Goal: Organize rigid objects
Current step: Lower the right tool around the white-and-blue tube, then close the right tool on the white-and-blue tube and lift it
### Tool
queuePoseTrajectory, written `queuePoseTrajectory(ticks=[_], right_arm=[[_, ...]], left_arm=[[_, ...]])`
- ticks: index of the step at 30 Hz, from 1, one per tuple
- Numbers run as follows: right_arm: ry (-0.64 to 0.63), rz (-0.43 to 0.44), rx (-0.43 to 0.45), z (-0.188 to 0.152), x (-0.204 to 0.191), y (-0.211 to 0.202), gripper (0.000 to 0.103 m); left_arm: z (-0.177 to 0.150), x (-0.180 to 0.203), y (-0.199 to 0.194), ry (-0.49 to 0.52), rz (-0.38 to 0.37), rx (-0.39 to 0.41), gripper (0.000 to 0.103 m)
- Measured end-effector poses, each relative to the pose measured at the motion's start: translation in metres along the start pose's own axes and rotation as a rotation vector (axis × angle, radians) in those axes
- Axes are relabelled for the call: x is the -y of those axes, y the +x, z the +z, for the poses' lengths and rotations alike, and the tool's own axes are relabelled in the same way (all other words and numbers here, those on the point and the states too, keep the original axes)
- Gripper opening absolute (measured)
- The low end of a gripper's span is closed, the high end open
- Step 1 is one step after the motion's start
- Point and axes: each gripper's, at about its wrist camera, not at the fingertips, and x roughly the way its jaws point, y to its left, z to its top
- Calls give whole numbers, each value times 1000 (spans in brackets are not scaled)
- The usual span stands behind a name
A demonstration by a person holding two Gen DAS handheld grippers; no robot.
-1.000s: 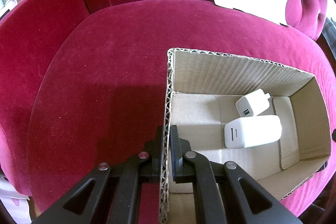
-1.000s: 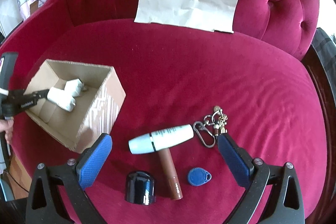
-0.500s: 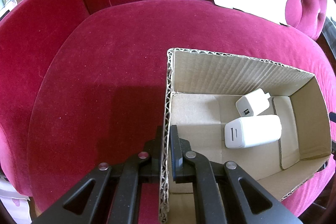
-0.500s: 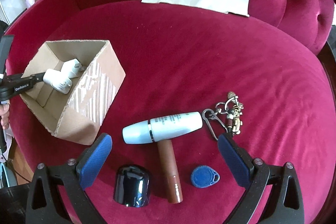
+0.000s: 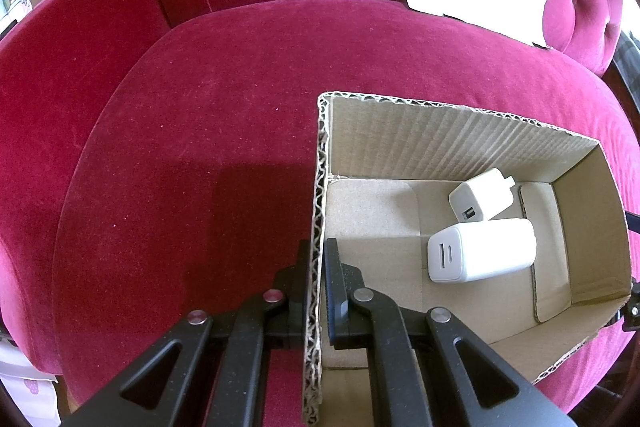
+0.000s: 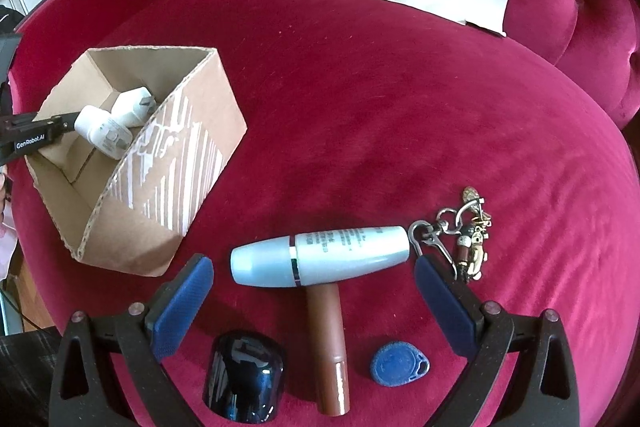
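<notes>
Just between right gripper [image 6: 310, 283] pads: pale-blue bottle [image 6: 320, 255]

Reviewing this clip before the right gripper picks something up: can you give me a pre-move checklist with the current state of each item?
1. Left gripper clamped on the cardboard box wall: ok.
2. Right gripper open wide: ok.
3. Pale blue bottle lies between the open fingers, not yet pressed: ok.
4. Bottle free to lift: not ok; it rests across the brown tube, and the keyring sits at its end.
5. Room in the box beside the two white chargers: ok.
6. Black cap and blue fob clear of the fingers: ok.
</notes>
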Motion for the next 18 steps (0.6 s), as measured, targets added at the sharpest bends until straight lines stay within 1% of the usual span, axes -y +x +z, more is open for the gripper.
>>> queuePoseTrajectory(ticks=[8, 10, 11, 18], right_arm=[[1, 7, -9, 0, -1, 5, 103], [-3, 3, -8, 0, -2, 6, 97], [-9, -6, -7, 0, -3, 6, 91], [-12, -3, 2, 1, -3, 2, 91]], left_arm=[[0, 0, 0, 0, 0, 0, 5], [0, 0, 0, 0, 1, 0, 5], [0, 0, 0, -1, 1, 0, 5], [1, 0, 0, 0, 1, 0, 5]])
